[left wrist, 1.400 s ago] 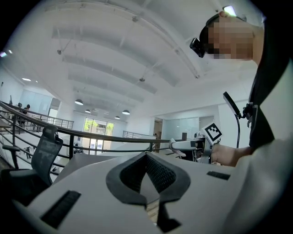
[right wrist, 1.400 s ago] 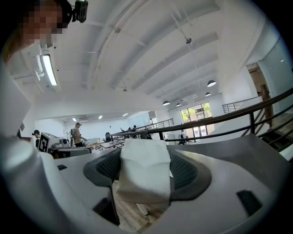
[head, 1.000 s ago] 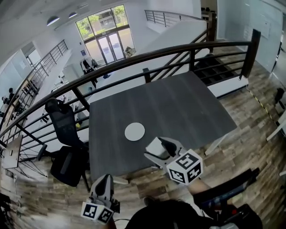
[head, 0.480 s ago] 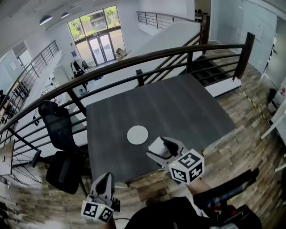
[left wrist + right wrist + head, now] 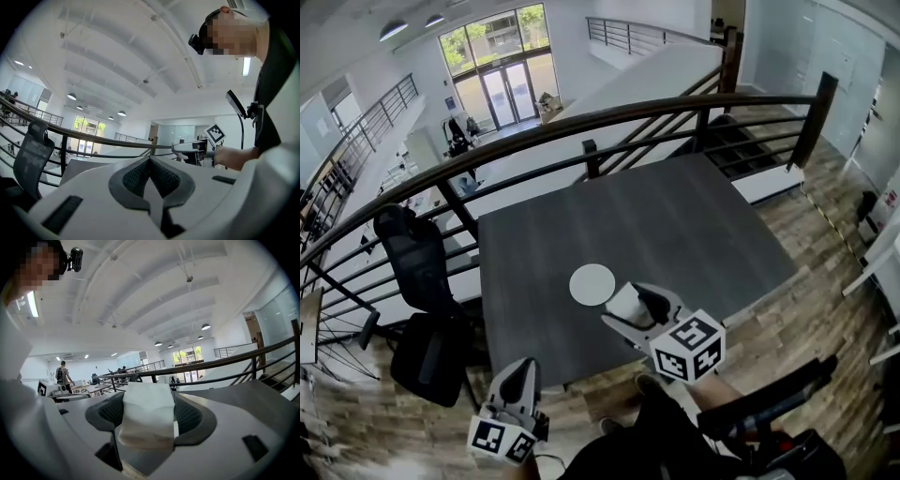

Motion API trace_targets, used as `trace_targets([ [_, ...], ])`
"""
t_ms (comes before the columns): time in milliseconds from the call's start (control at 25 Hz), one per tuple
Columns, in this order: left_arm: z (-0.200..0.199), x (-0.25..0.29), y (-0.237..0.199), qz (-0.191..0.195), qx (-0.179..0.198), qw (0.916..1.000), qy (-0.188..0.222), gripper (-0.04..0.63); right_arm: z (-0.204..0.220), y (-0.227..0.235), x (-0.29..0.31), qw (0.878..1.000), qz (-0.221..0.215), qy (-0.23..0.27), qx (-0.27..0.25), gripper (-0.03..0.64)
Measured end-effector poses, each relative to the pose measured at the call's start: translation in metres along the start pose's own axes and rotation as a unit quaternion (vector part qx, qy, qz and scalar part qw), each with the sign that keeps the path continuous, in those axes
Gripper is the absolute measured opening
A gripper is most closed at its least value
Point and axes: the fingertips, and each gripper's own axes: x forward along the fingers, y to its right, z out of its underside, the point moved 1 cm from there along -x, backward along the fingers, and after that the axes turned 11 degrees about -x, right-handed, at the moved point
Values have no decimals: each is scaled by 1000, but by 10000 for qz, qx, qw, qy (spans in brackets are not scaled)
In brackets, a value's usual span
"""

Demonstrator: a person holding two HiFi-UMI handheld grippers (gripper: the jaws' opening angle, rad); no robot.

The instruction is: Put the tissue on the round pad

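A white round pad [image 5: 592, 284] lies on the dark grey table [image 5: 675, 225], near its front edge. My right gripper [image 5: 630, 309] hovers just to the right of and in front of the pad, shut on a folded white tissue [image 5: 622, 302]. In the right gripper view the tissue [image 5: 146, 414] stands clamped between the dark pads. My left gripper [image 5: 517, 382] is low at the left, off the table's front edge, with its jaws together and nothing held. The left gripper view shows its pads [image 5: 135, 177] touching and the right gripper [image 5: 187, 149] beyond.
A black railing [image 5: 581, 122] runs behind the table. Black office chairs [image 5: 417, 281] stand at the table's left side. Wooden floor [image 5: 825, 244] lies to the right and in front. The drop to a lower level lies beyond the railing.
The view has shifted a little, and the right gripper with the tissue now sits closer to the round pad. The left gripper has stayed low at the left.
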Motion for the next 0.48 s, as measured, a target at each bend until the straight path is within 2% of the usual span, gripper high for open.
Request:
trace_targets([
  [160,-8,14,-5,-140,28,9999,-14,3,-2,13,22,9998,-193,-71,-21,333],
  [320,-31,35,2,-199,10,9996,222,3,-14,37,43,9992,-394,-34,-91,333],
  [480,-36,48,-12,-570,20,9979,296,3,-21,58,67,9982,-584,9,-128,333],
])
